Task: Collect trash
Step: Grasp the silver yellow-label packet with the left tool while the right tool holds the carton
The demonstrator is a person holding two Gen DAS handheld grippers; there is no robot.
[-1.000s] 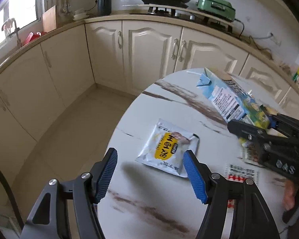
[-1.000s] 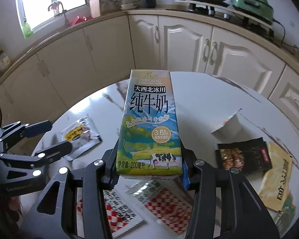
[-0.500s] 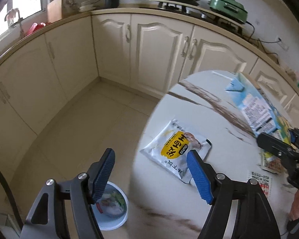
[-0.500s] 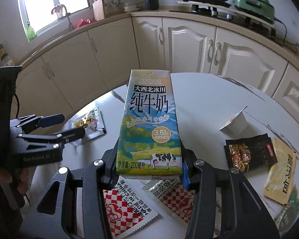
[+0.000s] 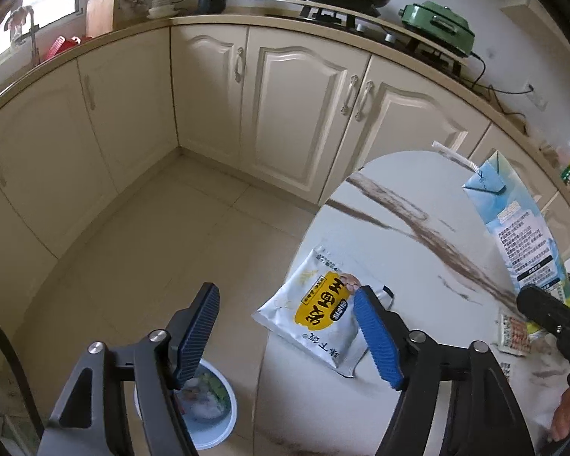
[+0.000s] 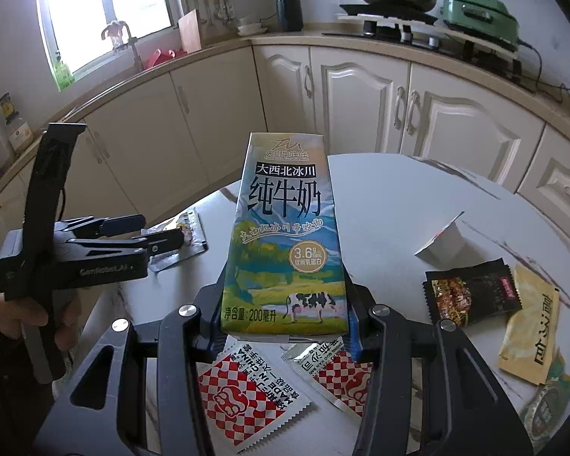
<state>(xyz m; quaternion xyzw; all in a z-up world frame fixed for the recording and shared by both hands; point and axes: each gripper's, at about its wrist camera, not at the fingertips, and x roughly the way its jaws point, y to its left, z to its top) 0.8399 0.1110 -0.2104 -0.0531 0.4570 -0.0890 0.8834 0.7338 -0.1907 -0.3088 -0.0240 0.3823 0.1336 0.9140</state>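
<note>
Over the table (image 6: 418,205), right gripper (image 6: 285,326) pinches milk carton (image 6: 285,235); left gripper (image 5: 285,338) spread, closing, empty.

Left gripper (image 5: 285,336): matte black angular frame with triangular cut-outs, round silver screw heads at the pivots, two fingers faced with ribbed blue pads (image 5: 376,338). Right gripper (image 6: 285,323): same black frame and silver screws. Seen from the right wrist, the left unit's body carries faint pale lettering and a tall black upright.
</note>
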